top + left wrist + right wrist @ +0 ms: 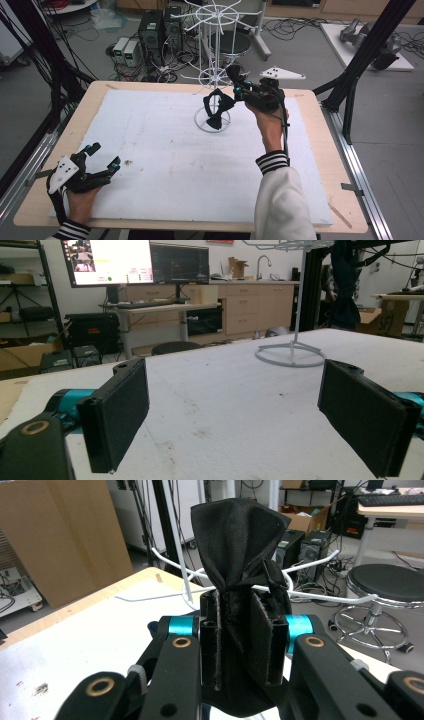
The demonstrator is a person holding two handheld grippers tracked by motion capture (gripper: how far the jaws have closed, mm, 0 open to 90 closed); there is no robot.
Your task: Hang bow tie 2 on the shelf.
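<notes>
The left claw is resting at the near left corner of the table, its jaws spread wide with nothing between them. Toward the far middle, a white wire rack is standing on its ring base, and a black cloth is hanging just beside its pole, above the ring. The right claw is pinching that cloth, bunching it between jaws pressed close together beside the rack's arms.
</notes>
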